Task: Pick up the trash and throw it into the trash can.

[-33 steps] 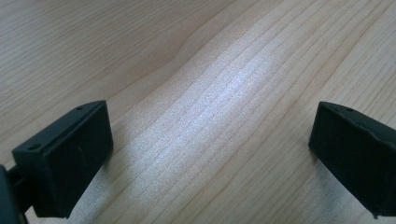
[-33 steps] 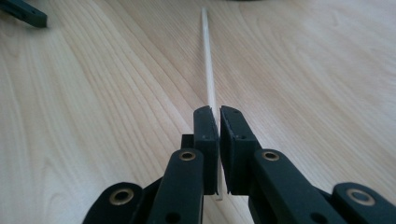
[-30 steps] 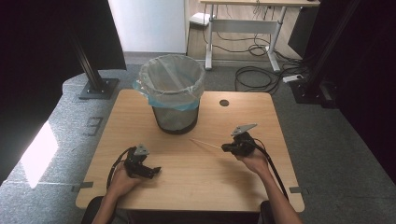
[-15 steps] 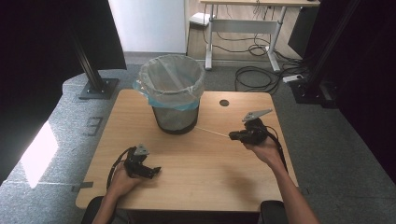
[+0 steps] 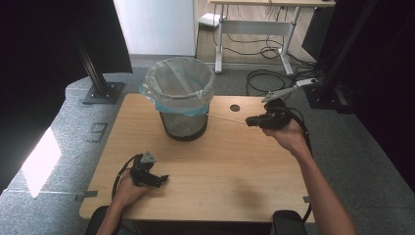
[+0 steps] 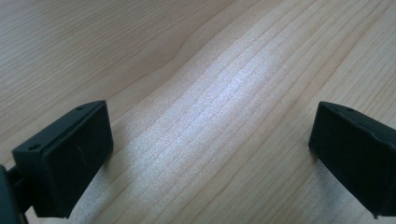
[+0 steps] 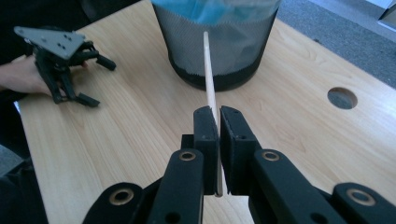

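The right tool point(image 5: 248, 121) is pressed together on a thin wooden stick point(image 5: 226, 118), pinching it near one end so that most of its length juts out ahead of the jaws, level and aimed toward the waste bin point(image 5: 180, 98). In the right gripper view the stick point(image 7: 208, 79) runs straight up from between the jaws to the bin's mesh wall point(image 7: 215, 51), its far tip close to the liner's blue edge but, as far as can be told, not touching it. Holding it by the tail end looks deliberate: the free end can reach over the rim first, and the hand keeps clear of the bin. The stick sits above the bench point(image 5: 215, 166), off to the bin's right side, not yet over the opening. The left tool point(image 5: 161, 179) rests low on the bench near the front edge, its jaws spread wide with nothing between them but bare wood, parked out of the way while the other hand works.
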Demonstrator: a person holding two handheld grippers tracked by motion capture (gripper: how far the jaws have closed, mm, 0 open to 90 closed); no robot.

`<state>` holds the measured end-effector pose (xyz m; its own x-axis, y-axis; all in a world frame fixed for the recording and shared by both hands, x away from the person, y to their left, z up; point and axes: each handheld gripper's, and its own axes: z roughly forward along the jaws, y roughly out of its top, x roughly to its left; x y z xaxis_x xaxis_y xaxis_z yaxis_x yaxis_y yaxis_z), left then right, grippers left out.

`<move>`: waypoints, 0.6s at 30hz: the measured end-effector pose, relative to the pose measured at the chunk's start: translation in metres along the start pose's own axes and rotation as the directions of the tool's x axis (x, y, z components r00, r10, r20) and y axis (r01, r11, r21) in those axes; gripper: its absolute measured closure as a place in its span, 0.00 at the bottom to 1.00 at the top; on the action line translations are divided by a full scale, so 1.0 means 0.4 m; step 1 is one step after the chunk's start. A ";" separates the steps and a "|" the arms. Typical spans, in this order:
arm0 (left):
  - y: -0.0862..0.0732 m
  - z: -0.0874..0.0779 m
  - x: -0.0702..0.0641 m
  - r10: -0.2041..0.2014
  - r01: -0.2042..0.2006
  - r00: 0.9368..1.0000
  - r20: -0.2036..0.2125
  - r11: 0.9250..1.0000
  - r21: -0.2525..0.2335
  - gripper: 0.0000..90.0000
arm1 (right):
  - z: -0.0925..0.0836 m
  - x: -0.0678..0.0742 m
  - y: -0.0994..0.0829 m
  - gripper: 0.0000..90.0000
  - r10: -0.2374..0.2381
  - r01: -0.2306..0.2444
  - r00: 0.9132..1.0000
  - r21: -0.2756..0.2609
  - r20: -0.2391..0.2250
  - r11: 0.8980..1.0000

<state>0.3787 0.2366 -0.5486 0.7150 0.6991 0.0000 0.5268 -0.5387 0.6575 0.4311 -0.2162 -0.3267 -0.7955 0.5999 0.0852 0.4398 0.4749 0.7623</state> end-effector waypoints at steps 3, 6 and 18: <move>0.000 0.000 0.000 -0.002 0.002 1.000 0.001 1.000 0.000 0.00 | -0.016 -0.003 0.016 0.94 -0.002 0.002 1.000 -0.003 -0.002 1.000; 0.000 0.000 0.000 -0.001 0.001 1.000 0.001 1.000 0.000 0.00 | -0.046 -0.011 0.040 0.94 0.006 -0.006 1.000 -0.017 -0.008 1.000; 0.000 0.000 0.000 -0.002 0.002 1.000 0.001 1.000 0.000 0.00 | -0.145 -0.019 0.153 0.94 -0.008 0.009 0.999 -0.033 0.034 0.999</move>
<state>0.3786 0.2365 -0.5488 0.7145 0.6997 -0.0025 0.5284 -0.5372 0.6574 0.4401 -0.2291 -0.2435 -0.7844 0.6175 0.0577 0.4189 0.4590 0.7835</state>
